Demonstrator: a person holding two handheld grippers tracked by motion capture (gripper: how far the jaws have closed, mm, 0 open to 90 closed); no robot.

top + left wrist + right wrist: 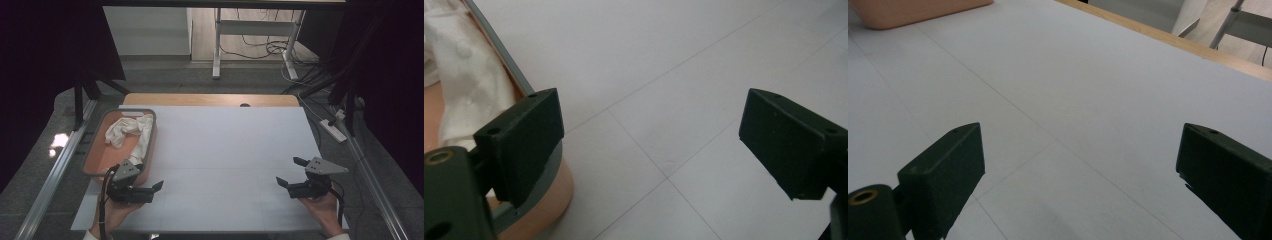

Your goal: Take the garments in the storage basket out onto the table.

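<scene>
- left gripper (pixel 159 186) sits at the near left of the table (pixel 225 150), held in the person's left hand (pixel 114 210), jaws wide apart w/ nothing between them
- in the left gripper view the same gripper (pixel 651 145) shows bare white tabletop (pixel 664 75) in the gap between its jaws; one jaw is just beside the basket's near corner, can't tell if it touches
- basket (pixel 90 150) = salmon-pink tub w/ grey rim, at the left edge of the table, just beyond the left gripper
- white cloth (pixel 131 131) lies bunched in the far part of the basket, one end draped over the rim on the side toward the table's middle
- left gripper view: cloth (pixel 464 75) inside the basket (pixel 555 192), right up against the rim, close to the near jaw but apart from it
- right gripper (pixel 292 172) at the near right of the table, held in the right hand (pixel 325 207), jaws spread open, empty, pointing toward the table's middle
- right gripper view: gripper (pixel 1080 170) over plain white surface (pixel 1073 90); a corner of the basket (pixel 918 11) shows far off at the top left, wood table edge (pixel 1168 40) beyond
- the two grippers are well apart, each near its own side
- cloth is well apart from the right gripper, near the left one
</scene>
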